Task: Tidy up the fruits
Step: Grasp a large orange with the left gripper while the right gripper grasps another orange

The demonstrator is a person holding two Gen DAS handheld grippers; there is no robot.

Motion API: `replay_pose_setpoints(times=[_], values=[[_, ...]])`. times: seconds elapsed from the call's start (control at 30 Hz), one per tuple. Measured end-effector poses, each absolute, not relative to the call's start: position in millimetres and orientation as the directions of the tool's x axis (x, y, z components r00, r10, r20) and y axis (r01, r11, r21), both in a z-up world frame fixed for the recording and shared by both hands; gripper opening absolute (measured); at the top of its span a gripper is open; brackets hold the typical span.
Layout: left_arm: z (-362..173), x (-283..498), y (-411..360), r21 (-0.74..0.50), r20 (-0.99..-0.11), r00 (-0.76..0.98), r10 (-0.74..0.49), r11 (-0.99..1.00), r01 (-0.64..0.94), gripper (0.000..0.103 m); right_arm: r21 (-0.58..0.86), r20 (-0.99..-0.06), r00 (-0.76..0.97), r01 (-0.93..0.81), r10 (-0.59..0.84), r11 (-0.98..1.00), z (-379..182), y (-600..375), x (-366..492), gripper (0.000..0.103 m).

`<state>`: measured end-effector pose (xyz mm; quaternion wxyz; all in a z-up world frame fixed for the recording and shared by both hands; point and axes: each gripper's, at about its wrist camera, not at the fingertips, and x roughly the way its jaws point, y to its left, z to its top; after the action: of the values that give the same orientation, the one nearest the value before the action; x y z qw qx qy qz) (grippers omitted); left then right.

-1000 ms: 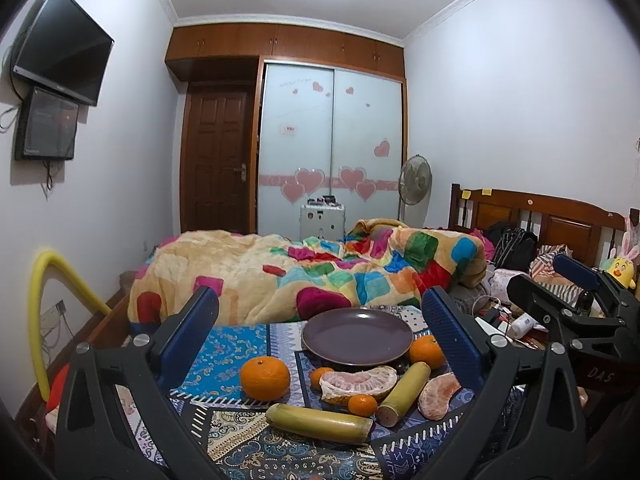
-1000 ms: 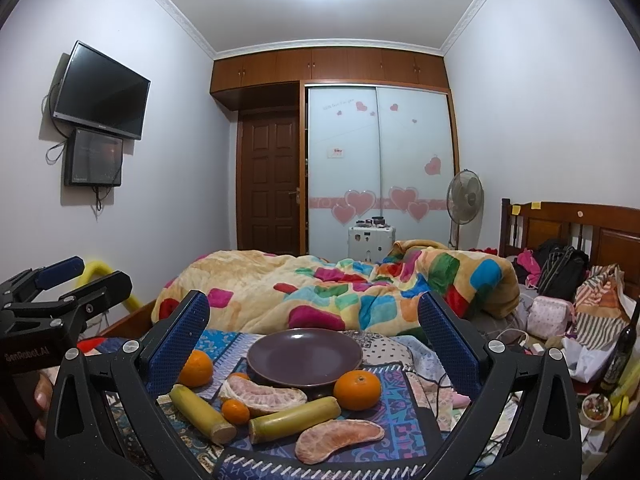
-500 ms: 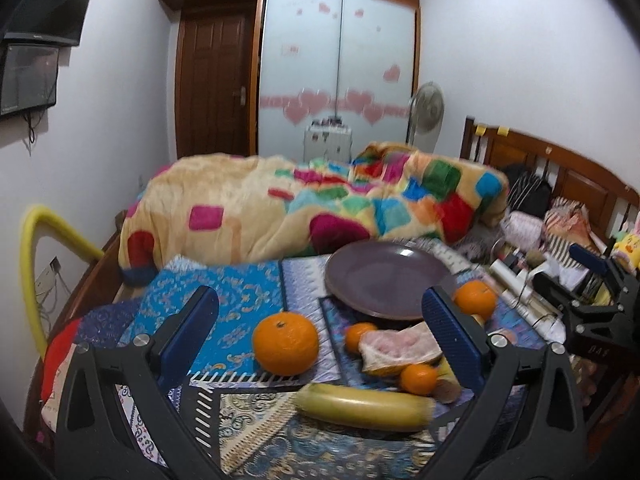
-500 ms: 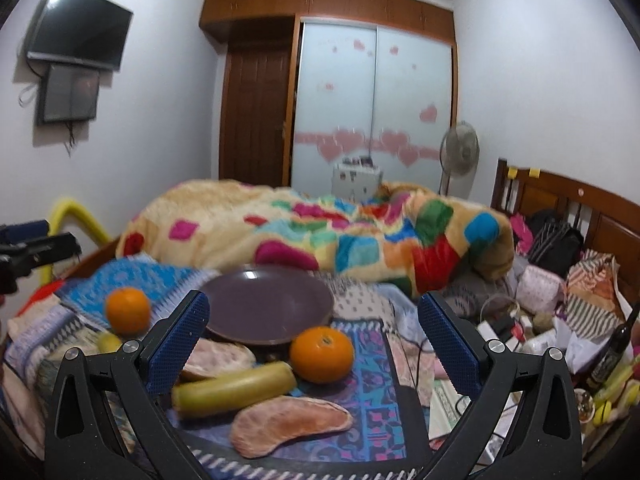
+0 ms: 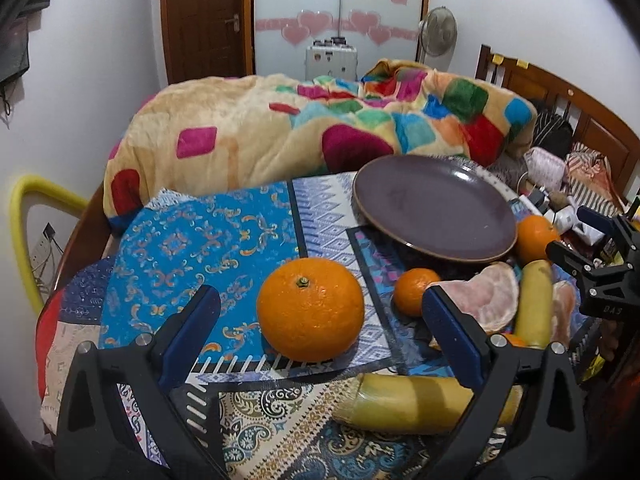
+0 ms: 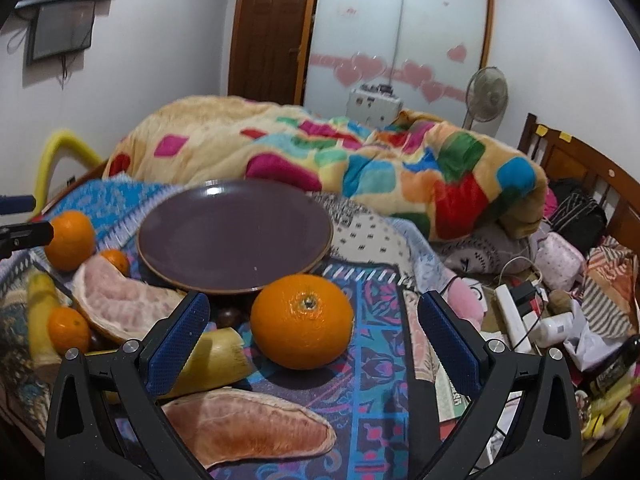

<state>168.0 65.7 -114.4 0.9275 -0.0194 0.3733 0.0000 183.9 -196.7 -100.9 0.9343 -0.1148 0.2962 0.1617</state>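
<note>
A dark purple plate (image 5: 434, 204) (image 6: 236, 236) stands empty on the patterned cloth. My left gripper (image 5: 316, 334) is open around a large orange (image 5: 310, 308), its fingers apart from it. My right gripper (image 6: 312, 330) is open around another large orange (image 6: 302, 322) in front of the plate. Around them lie pomelo segments (image 5: 486, 300) (image 6: 248, 426), yellow sugarcane pieces (image 5: 420, 404) (image 6: 212, 360) and small tangerines (image 5: 414, 292) (image 6: 68, 330). The right gripper shows at the right edge of the left wrist view (image 5: 596, 268).
A colourful blanket (image 5: 320, 120) is heaped behind the plate. Clutter with a power strip (image 6: 514, 312) and bags lies to the right by the wooden headboard (image 6: 580, 160). A yellow tube (image 5: 24, 232) stands at the left.
Both grippers have moved forward and down towards the fruit. Each large orange now sits between its gripper's open fingers, much nearer than before.
</note>
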Motion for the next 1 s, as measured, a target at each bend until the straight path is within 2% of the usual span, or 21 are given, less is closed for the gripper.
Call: replay_pose_setpoints(times=[0.13, 0.3, 0.5, 0.67, 0.77, 1.0], values=[[-125, 180, 69, -0.046, -0.733, 0.679, -0.031, 0.999, -0.003, 0.095, -0.100, -0.635, 0.731, -0.398, 0.249, 0.912, -108, -198, 195, 0.103], [-134, 192, 77, -0.084, -0.773, 0.632, -0.061, 0.996, -0.006, 0.089, -0.049, -0.671, 0.685, -0.425, 0.286, 0.904, -110, -200, 205, 0.096], [-143, 201, 79, -0.093, -0.795, 0.602, -0.071, 0.996, -0.005, 0.078, -0.008, -0.708, 0.635, -0.445, 0.309, 0.896, -114, -197, 214, 0.086], [-148, 205, 81, -0.120, -0.802, 0.590, -0.097, 0.993, 0.001, 0.069, 0.026, -0.733, 0.598, -0.450, 0.323, 0.893, -116, -197, 223, 0.073], [-148, 206, 80, -0.122, -0.802, 0.588, -0.100, 0.993, 0.002, 0.068, 0.061, -0.744, 0.572, -0.458, 0.346, 0.887, -118, -199, 226, 0.063], [-145, 206, 75, -0.097, -0.809, 0.583, -0.080, 0.995, 0.002, 0.067, 0.048, -0.744, 0.578, -0.454, 0.335, 0.890, -117, -196, 225, 0.062]])
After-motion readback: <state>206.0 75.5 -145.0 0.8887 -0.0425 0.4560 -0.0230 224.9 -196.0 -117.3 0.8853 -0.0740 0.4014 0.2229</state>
